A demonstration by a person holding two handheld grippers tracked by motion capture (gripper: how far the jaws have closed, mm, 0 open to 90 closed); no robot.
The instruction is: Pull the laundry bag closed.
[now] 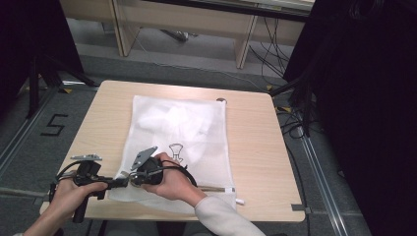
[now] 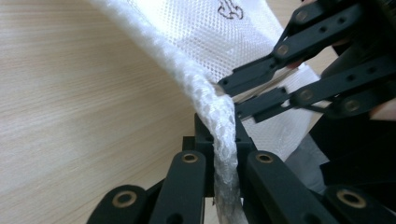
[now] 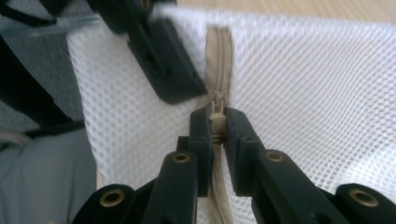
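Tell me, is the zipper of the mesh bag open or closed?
Cannot tell overall: the zipper looks closed beyond the pull; the rest of the mesh bag edge is unclear.

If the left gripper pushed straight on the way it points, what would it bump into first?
Probably the right gripper: its jaws sit just ahead of the left gripper, which is clamped on the mesh bag's edge. Depth is hard to judge.

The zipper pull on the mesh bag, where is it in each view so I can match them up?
High view: the zipper pull is hidden under the right gripper, at the mesh bag's near left corner.
Left gripper view: cannot make it out; the right gripper's jaws meet the bag's edge at centre right.
Right gripper view: zipper pull at centre, pinched between the jaws.
Shared landmark: the left gripper, clamped on the bag's edge beside it.
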